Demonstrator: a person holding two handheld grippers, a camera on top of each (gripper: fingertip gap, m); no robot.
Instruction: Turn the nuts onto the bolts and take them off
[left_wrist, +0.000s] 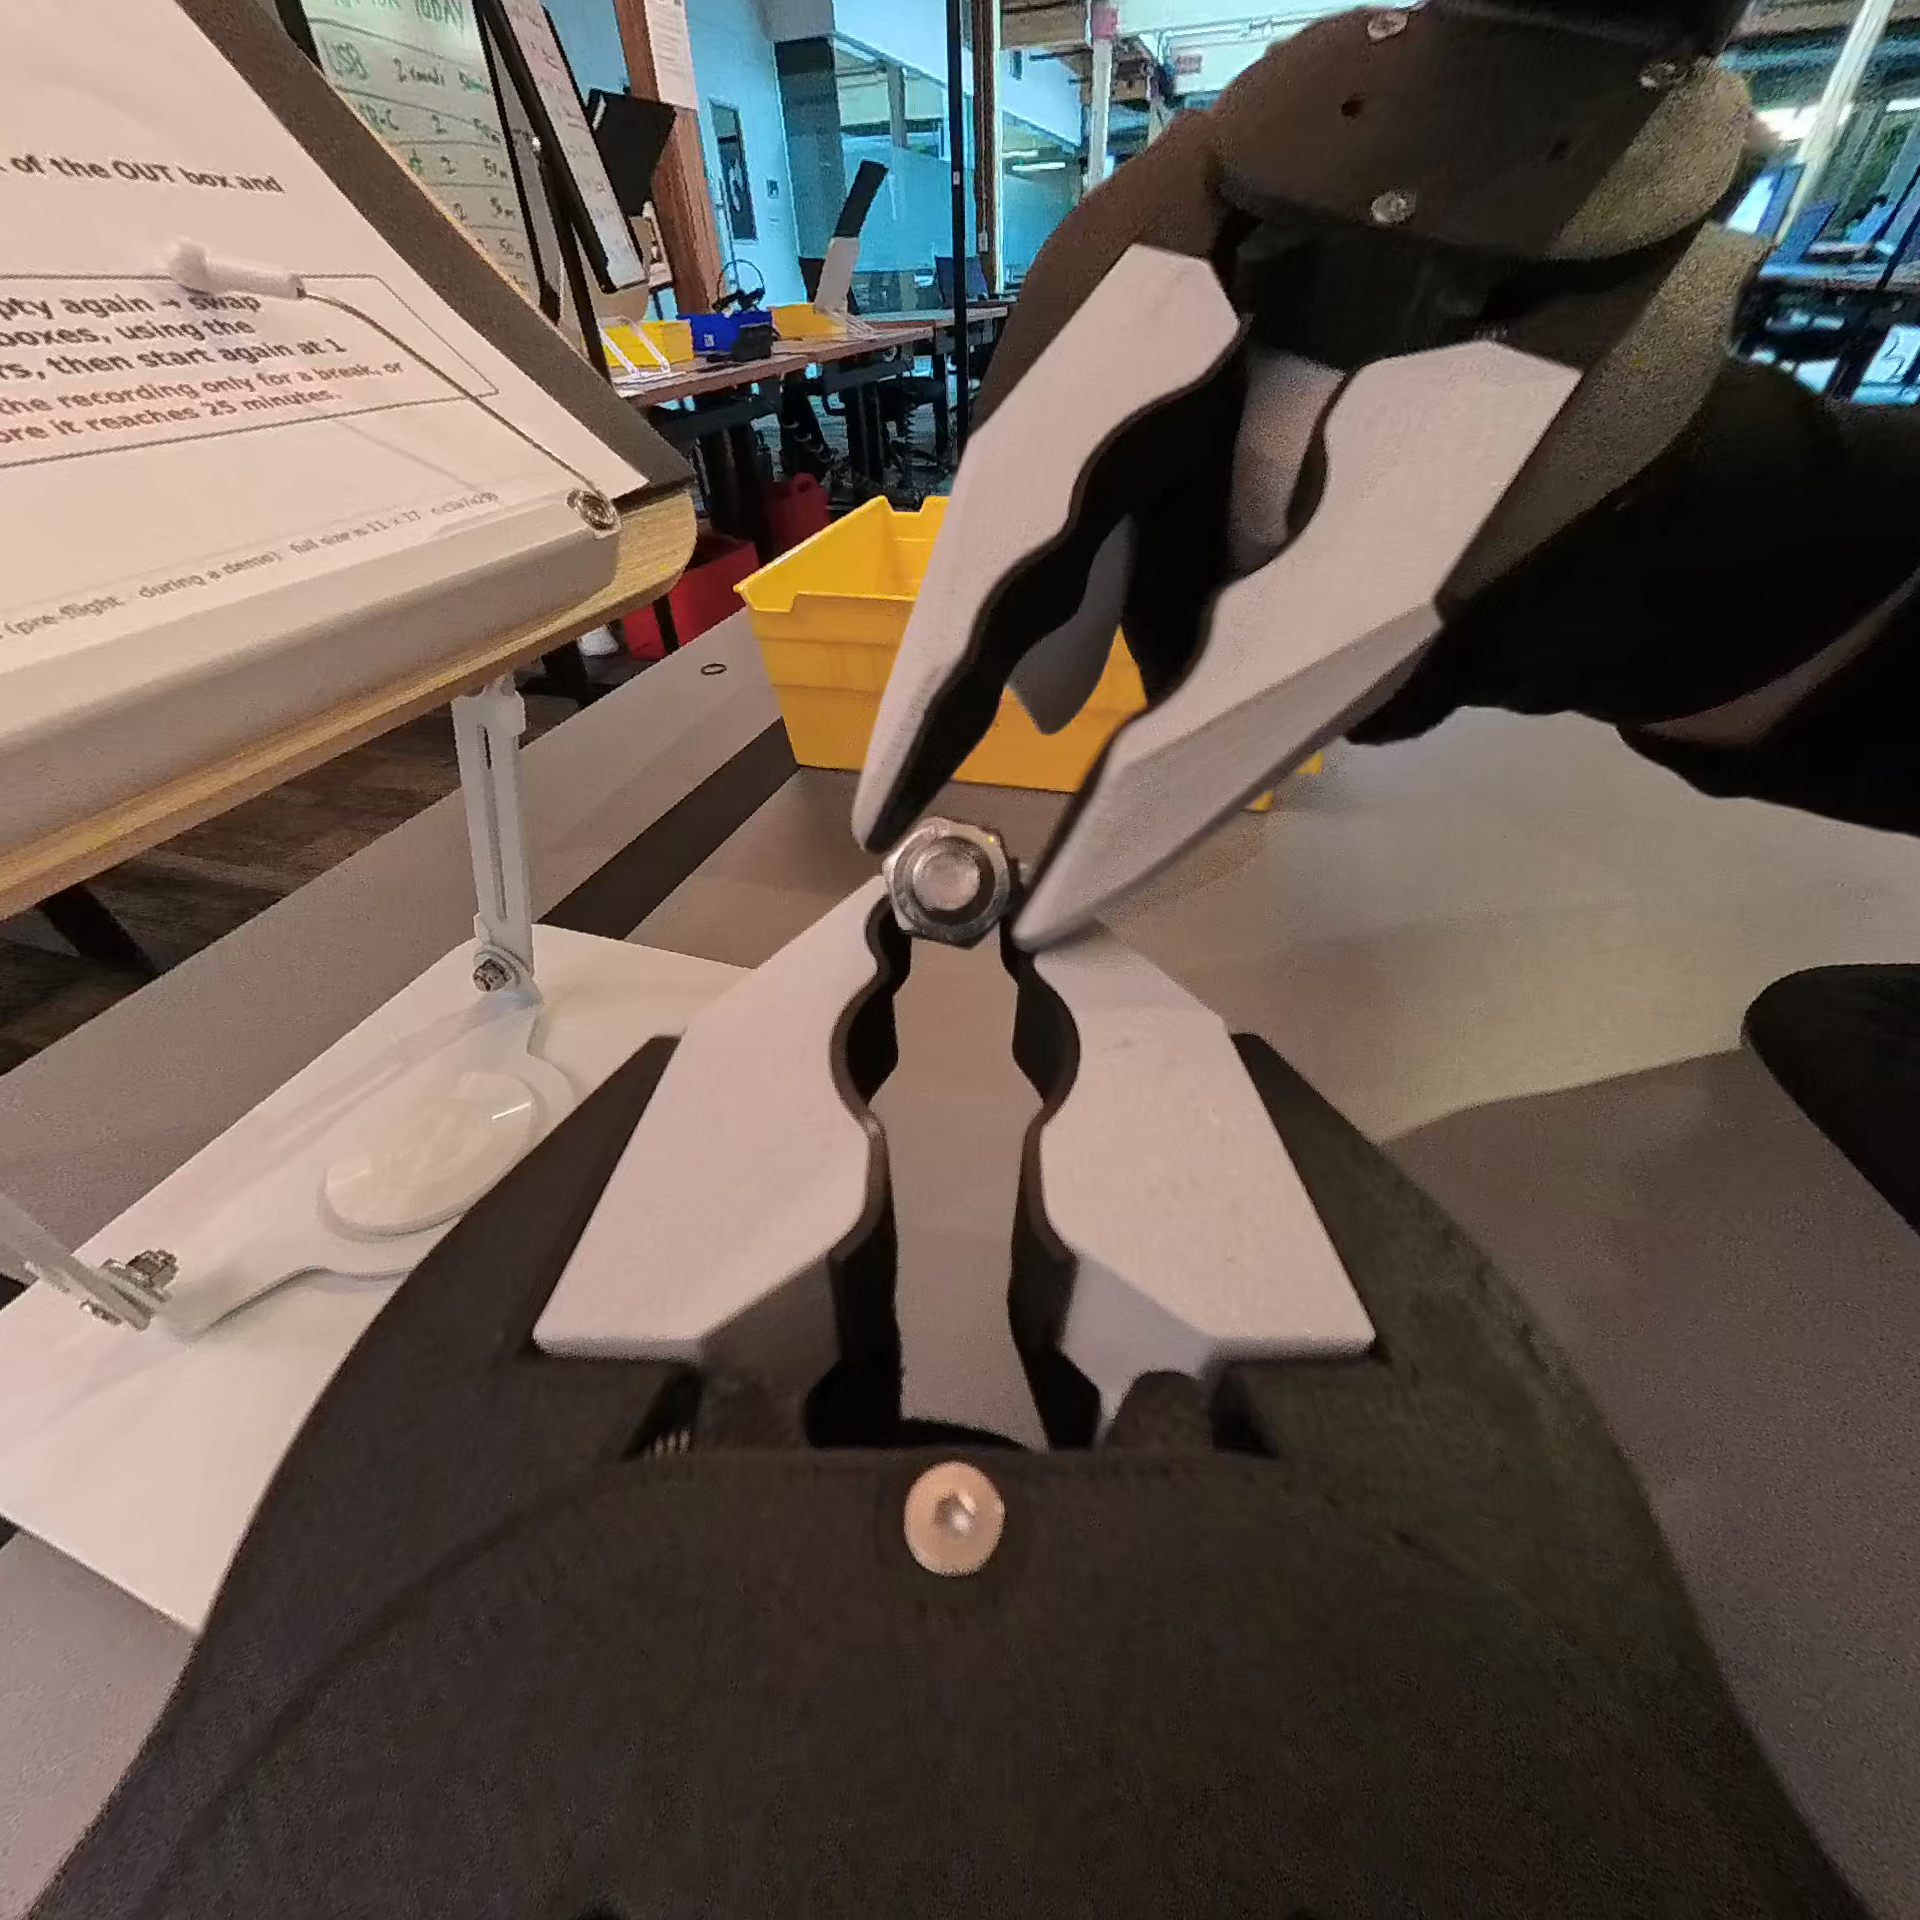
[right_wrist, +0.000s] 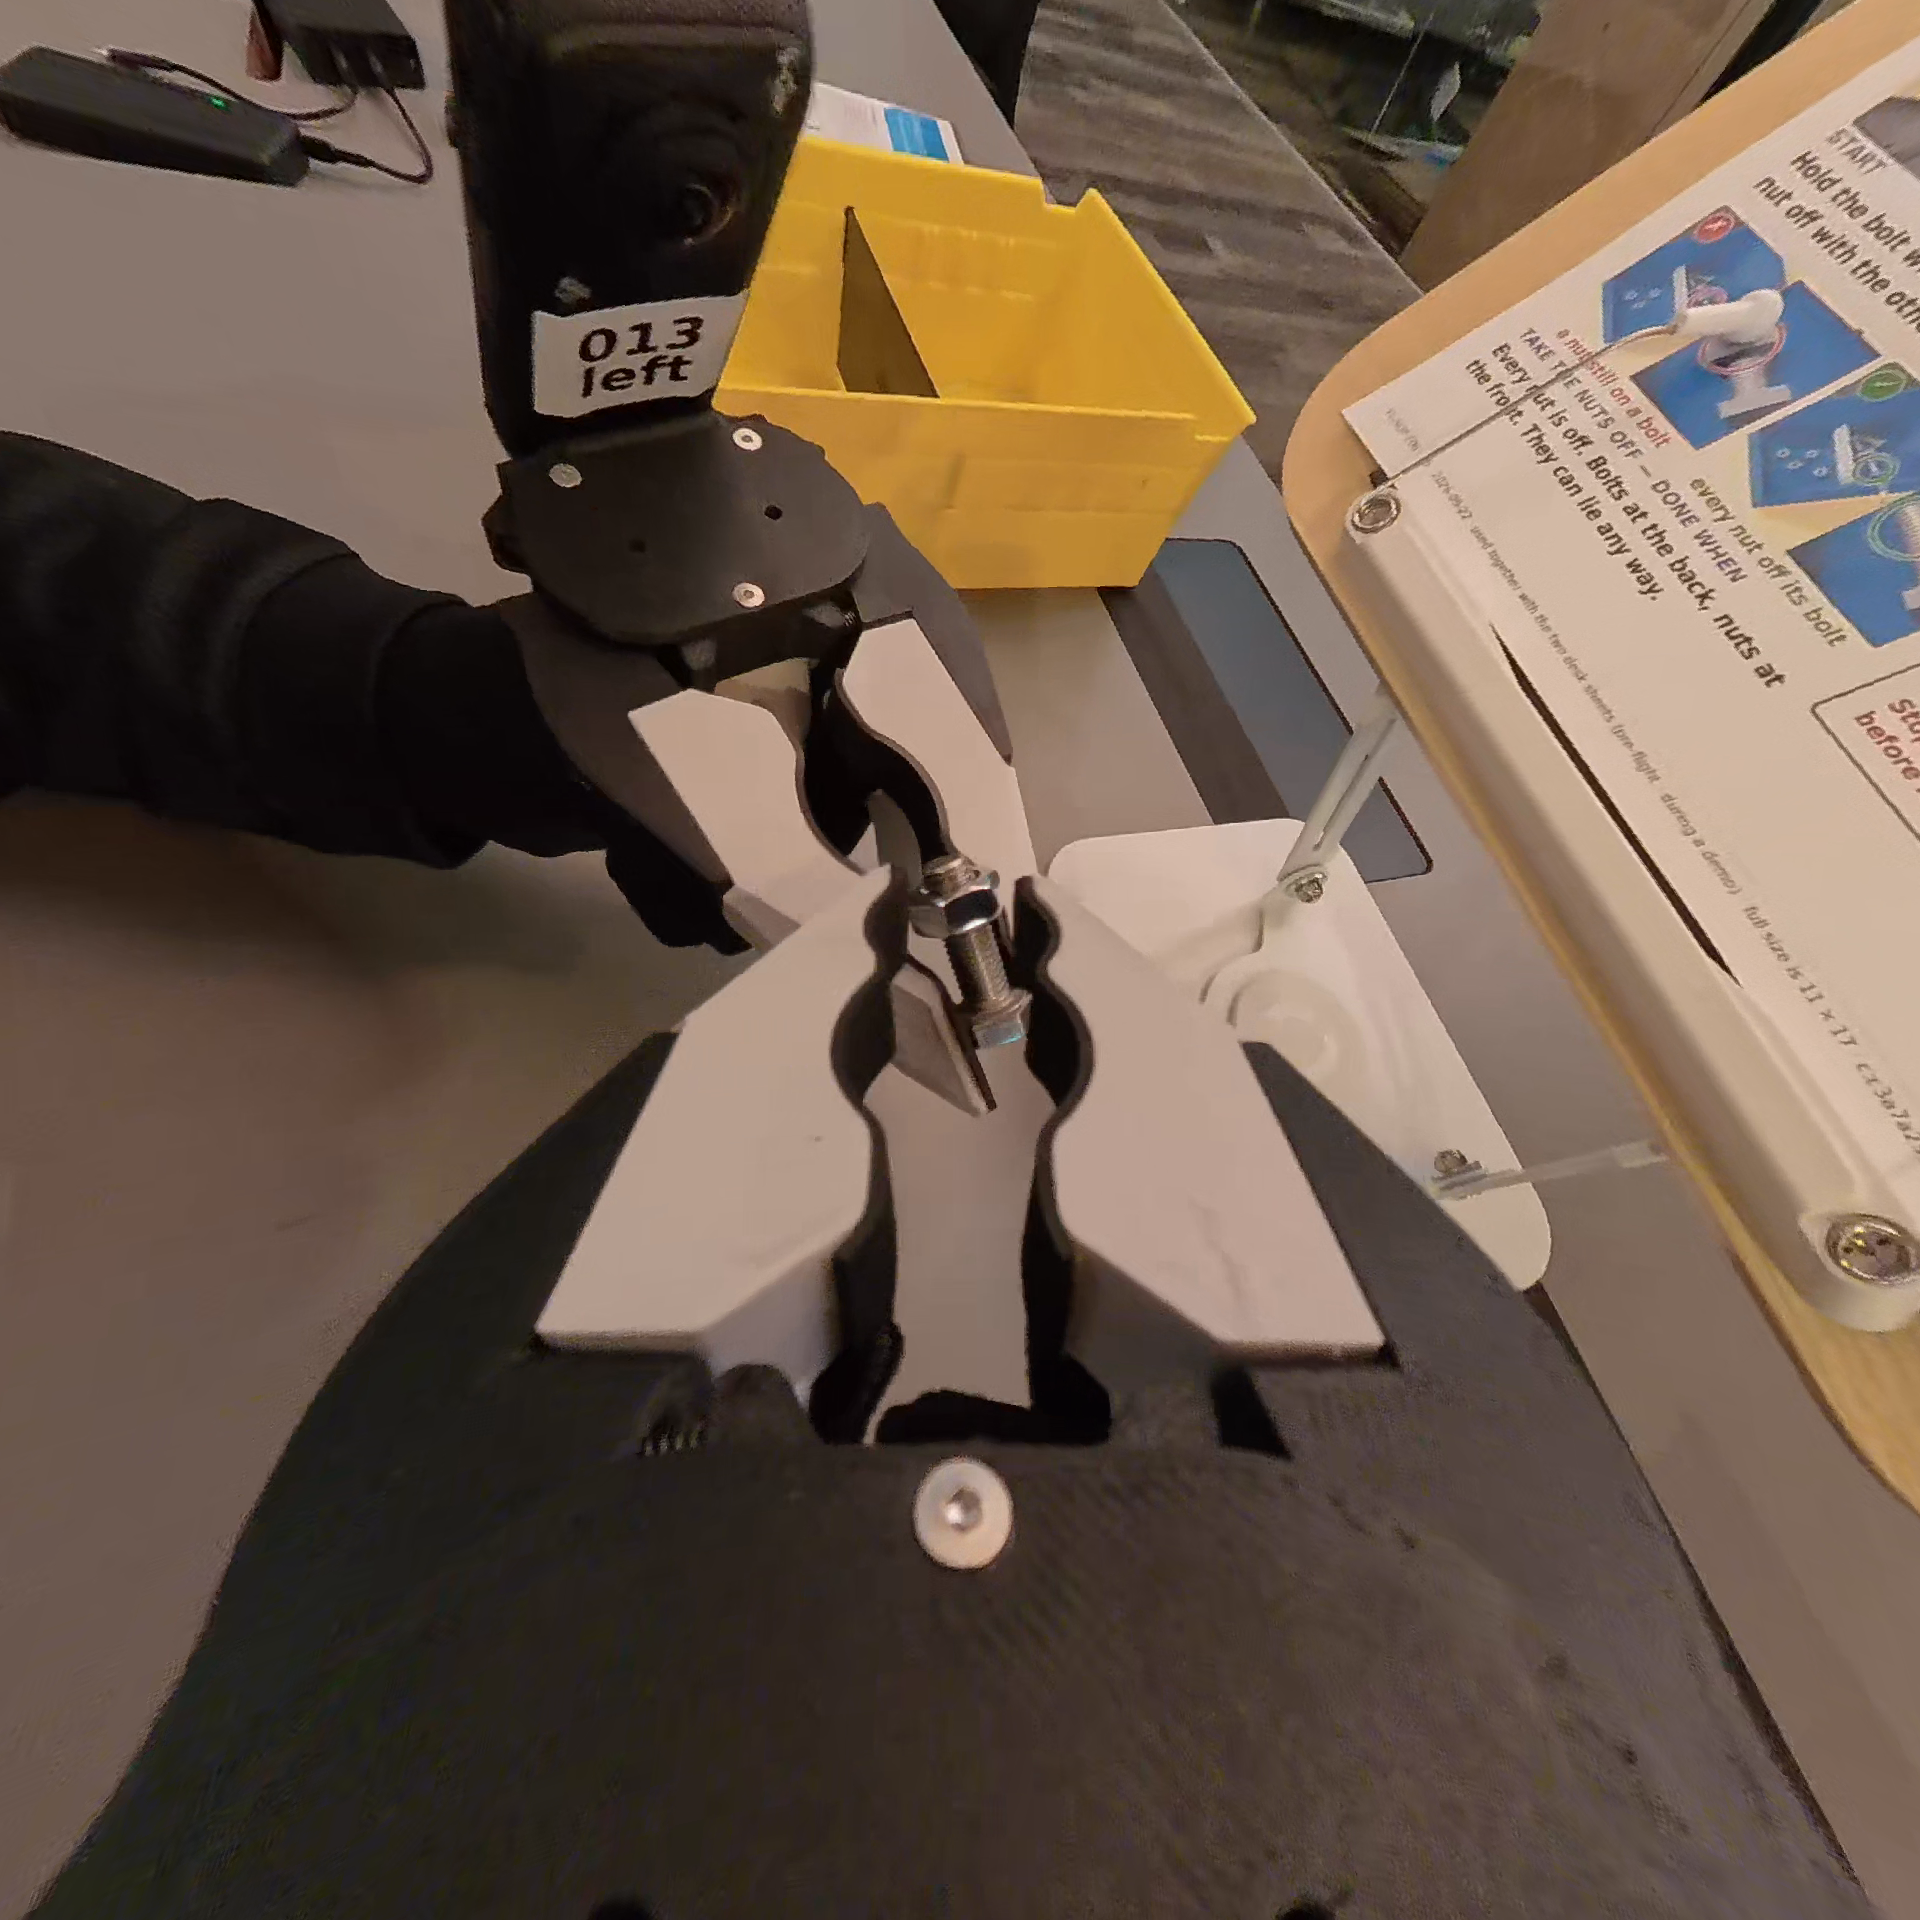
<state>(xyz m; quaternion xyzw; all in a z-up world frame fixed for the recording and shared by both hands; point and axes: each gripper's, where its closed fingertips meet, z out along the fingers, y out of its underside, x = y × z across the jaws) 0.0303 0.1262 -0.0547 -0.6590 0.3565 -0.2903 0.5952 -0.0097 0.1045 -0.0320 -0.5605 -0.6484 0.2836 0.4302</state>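
A steel bolt (right_wrist: 977, 966) with a hex nut (right_wrist: 951, 899) on its thread is held in the air between both grippers, above the grey table (right_wrist: 260, 1039). In the left wrist view the nut (left_wrist: 945, 883) faces the camera end-on. My left gripper (left_wrist: 951, 925) is shut on the bolt; its fingers (right_wrist: 717, 800) come in from the upper left in the right wrist view. My right gripper (right_wrist: 954, 899) is shut on the nut, with its white fingers (left_wrist: 1039, 520) coming down from the upper right in the left wrist view. A black-gloved hand holds each gripper.
A yellow bin (right_wrist: 987, 447) stands on the table just behind the grippers and also shows in the left wrist view (left_wrist: 831, 644). A tilted board with an instruction sheet (right_wrist: 1662, 520) on a white stand base (right_wrist: 1195, 935) is beside them. A black power box with cables (right_wrist: 145, 114) lies at the far left. One gripper's finger ends stand about 4 cm off the other's.
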